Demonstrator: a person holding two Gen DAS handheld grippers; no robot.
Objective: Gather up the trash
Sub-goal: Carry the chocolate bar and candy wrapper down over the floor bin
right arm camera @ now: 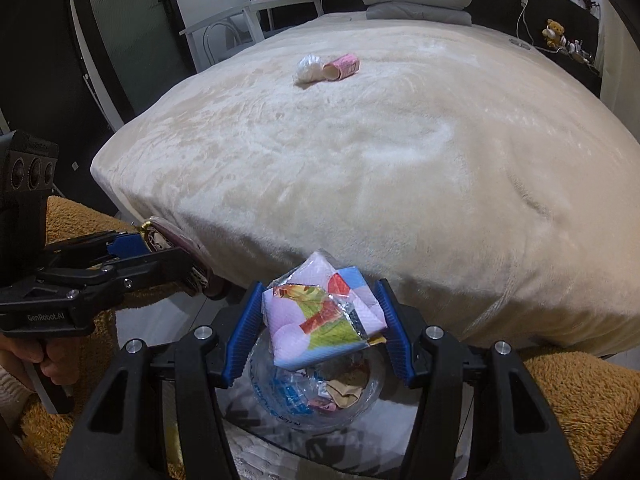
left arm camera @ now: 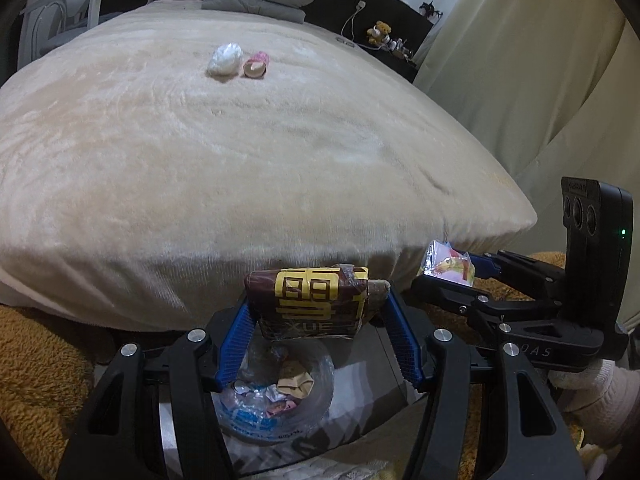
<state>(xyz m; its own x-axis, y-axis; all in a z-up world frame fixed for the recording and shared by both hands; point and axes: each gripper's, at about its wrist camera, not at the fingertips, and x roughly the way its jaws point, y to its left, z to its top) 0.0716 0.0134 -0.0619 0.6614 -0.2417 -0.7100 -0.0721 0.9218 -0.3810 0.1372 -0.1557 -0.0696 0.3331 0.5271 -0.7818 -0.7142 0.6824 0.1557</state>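
A brown snack wrapper (left arm camera: pixel 316 302) is clamped in the left gripper (left arm camera: pixel 318 320), a crumpled colourful packet (right arm camera: pixel 322 314) in the right gripper (right arm camera: pixel 320 326); both should be released squarely over the bin (right arm camera: pixel 320 396) below.

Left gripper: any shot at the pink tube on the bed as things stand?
Probably not yet: the left gripper is shut on a brown wrapper over the bin, and the pink tube lies far across the bed.

Dim, warm indoor light; strong fisheye bending, dark corners, slight blur.
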